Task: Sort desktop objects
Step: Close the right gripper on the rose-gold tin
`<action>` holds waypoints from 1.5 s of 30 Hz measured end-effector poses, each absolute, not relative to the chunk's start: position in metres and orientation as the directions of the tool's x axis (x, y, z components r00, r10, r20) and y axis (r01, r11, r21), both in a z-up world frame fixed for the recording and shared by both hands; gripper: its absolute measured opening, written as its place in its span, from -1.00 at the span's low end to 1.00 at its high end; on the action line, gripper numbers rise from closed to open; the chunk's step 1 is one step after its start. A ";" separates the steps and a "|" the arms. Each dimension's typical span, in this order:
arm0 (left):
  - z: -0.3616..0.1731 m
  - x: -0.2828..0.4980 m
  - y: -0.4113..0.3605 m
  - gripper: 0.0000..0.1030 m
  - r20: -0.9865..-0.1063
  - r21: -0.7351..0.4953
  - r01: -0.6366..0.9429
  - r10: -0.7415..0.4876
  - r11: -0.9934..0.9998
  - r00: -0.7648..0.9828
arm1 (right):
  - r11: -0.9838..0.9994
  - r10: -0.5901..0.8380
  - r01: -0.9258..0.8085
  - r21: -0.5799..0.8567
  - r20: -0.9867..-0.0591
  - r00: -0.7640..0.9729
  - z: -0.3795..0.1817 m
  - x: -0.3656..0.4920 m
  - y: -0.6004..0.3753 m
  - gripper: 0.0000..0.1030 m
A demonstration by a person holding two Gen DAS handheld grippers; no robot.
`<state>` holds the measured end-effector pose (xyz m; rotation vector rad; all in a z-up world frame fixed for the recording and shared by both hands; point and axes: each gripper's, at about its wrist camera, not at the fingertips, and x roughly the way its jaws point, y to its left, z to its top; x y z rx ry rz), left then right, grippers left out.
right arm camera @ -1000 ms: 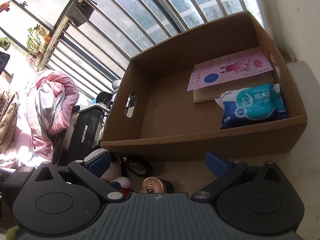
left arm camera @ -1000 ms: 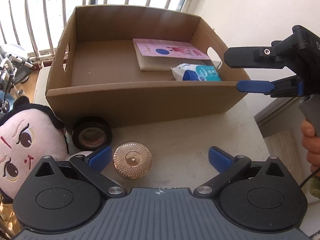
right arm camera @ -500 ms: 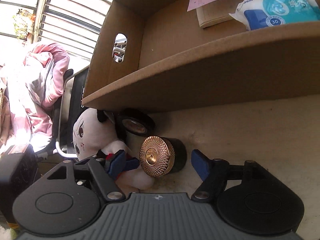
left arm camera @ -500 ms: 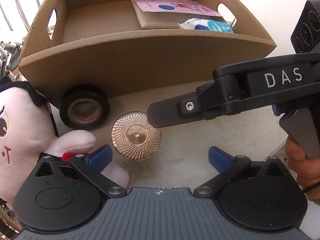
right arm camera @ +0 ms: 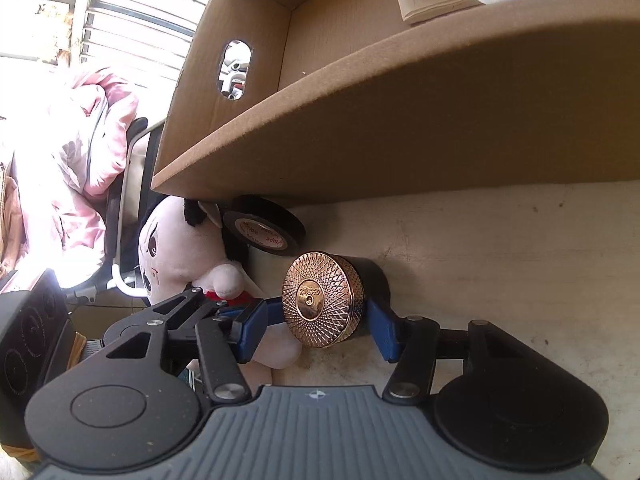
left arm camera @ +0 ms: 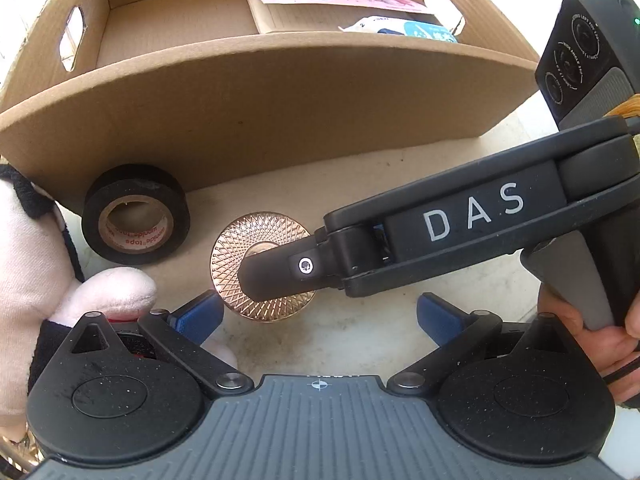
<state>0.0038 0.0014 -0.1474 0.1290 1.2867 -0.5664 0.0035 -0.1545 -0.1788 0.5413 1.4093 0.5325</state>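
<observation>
Nearest to the cameras, the right gripper (right arm camera: 316,322) has come down from above the box to the counter (right arm camera: 500,248) within the last second, and its two blue fingers (right arm camera: 252,330) now stand on both sides of the gold round case (right arm camera: 318,306). The right finger seems to touch the side of the case, while a small gap shows at the left one, so the jaws are open around it and the hold is not yet made. In the left wrist view the black finger of this gripper covers a part of the gold lid (left arm camera: 262,266). The left gripper (left arm camera: 318,318) is wide open and holds nothing; it hovers just before the case. Beside the case lies the plush doll (right arm camera: 188,256), its pink arm very near the left blue finger, so I think closing may catch the plush. A little farther, the black tape roll (left arm camera: 136,214) rests by the wall of the cardboard box (left arm camera: 280,100). Inside the box, a notebook (left arm camera: 280,16) and a wipes pack (left arm camera: 404,28) lie already. The case looks like the next thing to go in.
</observation>
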 end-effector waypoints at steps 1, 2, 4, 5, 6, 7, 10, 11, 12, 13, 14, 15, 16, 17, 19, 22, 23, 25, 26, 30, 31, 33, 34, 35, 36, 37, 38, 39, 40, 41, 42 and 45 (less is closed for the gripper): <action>-0.148 0.005 -0.002 1.00 -0.930 -0.217 0.477 -0.330 0.851 0.165 | 0.772 0.635 -0.024 0.635 -0.767 0.092 -0.178 0.003 -0.158 0.14; -0.148 0.005 -0.004 1.00 -0.927 -0.224 0.483 -0.337 0.847 0.162 | 0.775 0.630 -0.020 0.631 -0.771 0.096 -0.176 0.002 -0.162 0.14; -0.147 0.006 -0.009 0.99 -0.921 -0.246 0.493 -0.360 0.835 0.151 | 0.781 0.622 -0.006 0.625 -0.776 0.103 -0.174 0.000 -0.172 0.14; -0.147 0.006 -0.011 0.99 -0.918 -0.254 0.500 -0.370 0.828 0.146 | 0.784 0.617 0.002 0.621 -0.780 0.107 -0.173 -0.001 -0.176 0.14; -0.147 0.005 -0.014 0.99 -0.914 -0.263 0.511 -0.381 0.818 0.140 | 0.788 0.611 0.009 0.615 -0.784 0.111 -0.172 -0.003 -0.181 0.14; -0.147 0.003 -0.018 0.99 -0.910 -0.271 0.523 -0.392 0.808 0.133 | 0.794 0.603 0.014 0.608 -0.790 0.115 -0.170 -0.004 -0.186 0.14; -0.147 -0.001 -0.031 0.99 -0.901 -0.289 0.557 -0.418 0.778 0.117 | 0.810 0.578 0.027 0.585 -0.806 0.132 -0.166 -0.009 -0.201 0.14; -0.147 -0.004 -0.035 0.99 -0.897 -0.296 0.568 -0.428 0.767 0.110 | 0.814 0.571 0.032 0.580 -0.809 0.140 -0.164 -0.011 -0.205 0.14; -0.147 -0.005 -0.039 0.99 -0.894 -0.303 0.576 -0.436 0.759 0.105 | 0.817 0.564 0.038 0.575 -0.812 0.150 -0.163 -0.012 -0.210 0.14; -0.147 -0.007 -0.044 0.99 -0.890 -0.309 0.584 -0.445 0.751 0.102 | 0.819 0.560 0.041 0.573 -0.813 0.160 -0.162 -0.013 -0.214 0.14; -0.147 -0.009 -0.048 0.99 -0.886 -0.314 0.591 -0.453 0.743 0.099 | 0.819 0.558 0.045 0.572 -0.813 0.169 -0.161 -0.014 -0.217 0.14; -0.147 -0.010 -0.051 0.99 -0.883 -0.316 0.600 -0.460 0.735 0.098 | 0.822 0.552 0.048 0.568 -0.814 0.178 -0.160 -0.015 -0.220 0.14; -0.147 -0.012 -0.053 0.99 -0.880 -0.316 0.607 -0.464 0.729 0.100 | 0.826 0.544 0.048 0.561 -0.817 0.190 -0.158 -0.015 -0.221 0.14; -0.147 -0.014 -0.055 0.99 -0.878 -0.314 0.613 -0.467 0.726 0.104 | 0.832 0.536 0.041 0.554 -0.820 0.199 -0.156 -0.016 -0.222 0.14; -0.147 -0.016 -0.056 0.99 -0.877 -0.304 0.618 -0.466 0.726 0.117 | 0.847 0.520 0.004 0.532 -0.828 0.212 -0.151 -0.017 -0.220 0.15; -0.146 -0.020 -0.053 0.99 -0.871 -0.279 0.631 -0.467 0.724 0.150 | 0.867 0.495 -0.057 0.496 -0.839 0.226 -0.145 -0.016 -0.214 0.15; -0.146 -0.020 -0.052 0.99 -0.873 -0.271 0.635 -0.463 0.723 0.155 | 0.869 0.492 -0.068 0.490 -0.841 0.225 -0.144 -0.015 -0.213 0.15; -0.148 -0.019 -0.049 0.99 -0.877 -0.264 0.634 -0.454 0.727 0.156 | 0.873 0.487 -0.085 0.481 -0.845 0.220 -0.143 -0.013 -0.209 0.16; -0.149 -0.018 -0.049 0.98 -0.879 -0.264 0.631 -0.451 0.729 0.153 | 0.875 0.484 -0.090 0.476 -0.848 0.217 -0.143 -0.012 -0.207 0.16; -0.157 -0.015 -0.050 0.95 -0.891 -0.262 0.605 -0.430 0.752 0.149 | 0.884 0.466 -0.118 0.452 -0.864 0.188 -0.144 -0.008 -0.198 0.19; -0.159 -0.015 -0.050 0.93 -0.893 -0.258 0.604 -0.425 0.754 0.150 | 0.888 0.460 -0.126 0.443 -0.870 0.178 -0.144 -0.007 -0.196 0.20; -0.160 -0.015 -0.052 0.91 -0.896 -0.235 0.612 -0.412 0.755 0.165 | 0.895 0.443 -0.136 0.425 -0.882 0.158 -0.146 -0.005 -0.191 0.20; -0.160 -0.016 -0.053 0.87 -0.896 -0.219 0.621 -0.407 0.753 0.177 | 0.899 0.433 -0.139 0.415 -0.890 0.146 -0.147 -0.004 -0.189 0.20; -0.160 -0.017 -0.054 0.86 -0.897 -0.206 0.629 -0.401 0.750 0.185 | 0.902 0.427 -0.140 0.409 -0.894 0.139 -0.148 -0.004 -0.188 0.20; -0.160 -0.018 -0.056 0.84 -0.899 -0.194 0.637 -0.395 0.746 0.190 | 0.904 0.421 -0.140 0.404 -0.898 0.129 -0.149 -0.003 -0.186 0.20; -0.161 -0.020 -0.057 0.78 -0.901 -0.181 0.645 -0.389 0.742 0.194 | 0.906 0.416 -0.139 0.400 -0.902 0.118 -0.150 -0.002 -0.185 0.20; -0.161 -0.021 -0.058 0.72 -0.901 -0.174 0.651 -0.386 0.739 0.197 | 0.909 0.408 -0.136 0.393 -0.907 0.106 -0.151 -0.002 -0.183 0.20; -0.162 -0.022 -0.060 0.60 -0.902 -0.166 0.658 -0.383 0.735 0.200 | 0.913 0.399 -0.133 0.386 -0.912 0.094 -0.153 -0.001 -0.182 0.20; -0.162 -0.023 -0.061 0.54 -0.902 -0.160 0.663 -0.381 0.731 0.202 | 0.916 0.391 -0.129 0.379 -0.917 0.083 -0.154 0.000 -0.180 0.20; -0.163 -0.024 -0.062 0.52 -0.901 -0.154 0.667 -0.380 0.729 0.207 | 0.917 0.388 -0.128 0.377 -0.918 0.078 -0.155 0.000 -0.180 0.20; -0.162 -0.025 -0.063 0.50 -0.899 -0.147 0.671 -0.381 0.727 0.215 | 0.919 0.384 -0.130 0.373 -0.921 0.073 -0.156 0.001 -0.179 0.21; -0.161 -0.028 -0.065 0.40 -0.893 -0.128 0.676 -0.381 0.726 0.240 | 0.928 0.357 -0.137 0.346 -0.932 0.060 -0.158 0.003 -0.175 0.21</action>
